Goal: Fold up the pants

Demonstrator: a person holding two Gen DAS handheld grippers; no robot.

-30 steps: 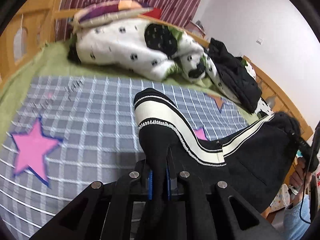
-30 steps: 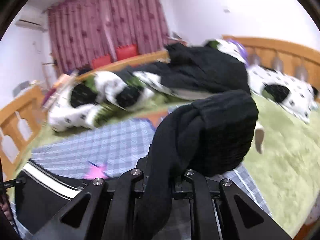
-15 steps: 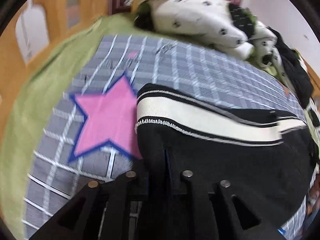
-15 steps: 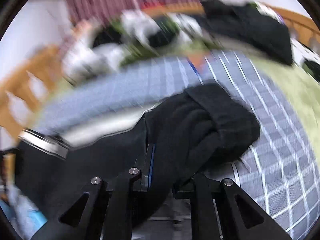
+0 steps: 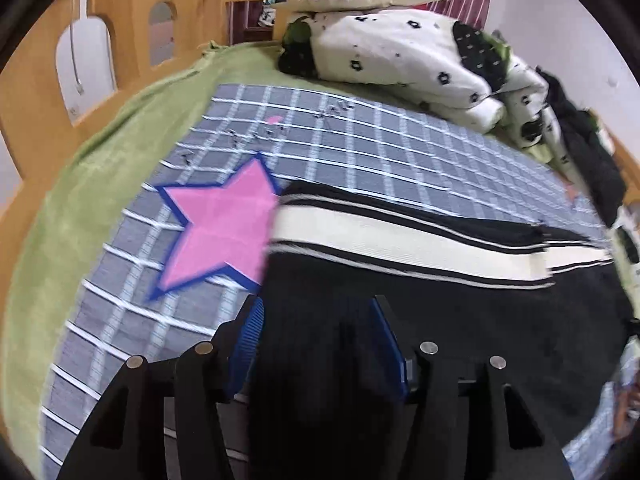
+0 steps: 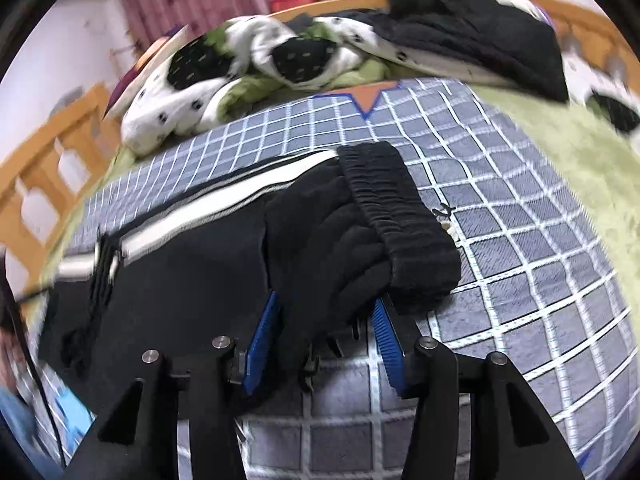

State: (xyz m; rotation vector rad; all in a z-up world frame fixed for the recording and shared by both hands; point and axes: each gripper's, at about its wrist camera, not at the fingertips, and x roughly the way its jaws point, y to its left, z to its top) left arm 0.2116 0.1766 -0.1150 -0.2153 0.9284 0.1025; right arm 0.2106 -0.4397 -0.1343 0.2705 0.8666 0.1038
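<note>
Now both tongs, left tongs and right tongs, have just been opening, half-spread and gripping nothing, black striped pants slack between their pads, long axis crosswise along the bed's near edge on the checked blanket.

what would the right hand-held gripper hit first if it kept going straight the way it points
Probably the black pants: bunched fabric already lies between the open jaws of the right hand-held gripper, with the elastic waistband just beyond.

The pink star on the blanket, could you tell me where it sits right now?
In the left wrist view, the pink star lies left of centre on the checked blanket, its right side touching the pants.
</note>
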